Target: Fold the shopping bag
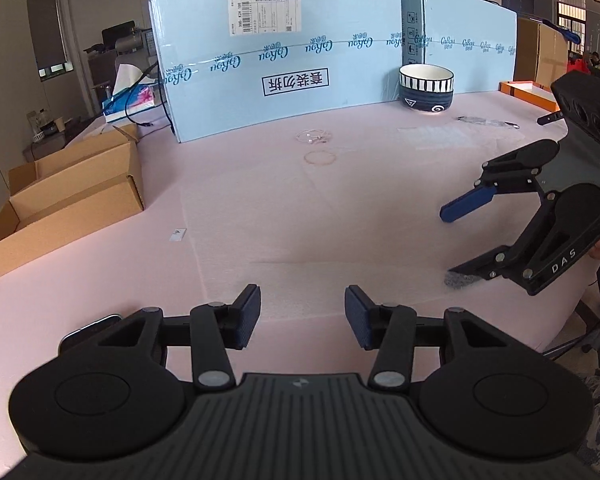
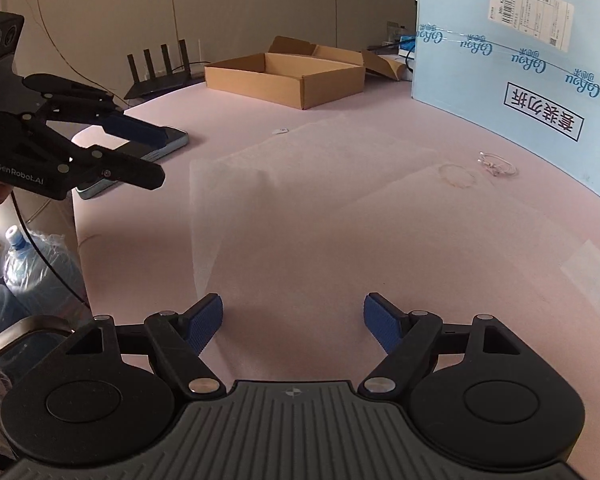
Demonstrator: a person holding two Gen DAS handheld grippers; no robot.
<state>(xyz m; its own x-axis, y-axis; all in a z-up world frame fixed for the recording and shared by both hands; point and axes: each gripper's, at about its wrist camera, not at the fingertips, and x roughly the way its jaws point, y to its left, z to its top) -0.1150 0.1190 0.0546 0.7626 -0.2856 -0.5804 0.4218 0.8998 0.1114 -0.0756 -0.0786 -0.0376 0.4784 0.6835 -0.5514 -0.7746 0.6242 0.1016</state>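
Only the left wrist view shows the striped bowl (image 1: 426,87); both tools, left (image 1: 302,316) and right (image 2: 293,322), gape, grasping nothing.

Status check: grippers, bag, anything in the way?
Left gripper open, empty. Right gripper open, empty. Bag flat on table, untouched. Nothing on it.

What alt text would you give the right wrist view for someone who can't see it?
A thin, translucent white shopping bag lies flat on the pink table, ahead of the open, empty right gripper. The left gripper, also empty, hovers at the left over a phone near the table edge. A cardboard box and a light blue carton stand behind.
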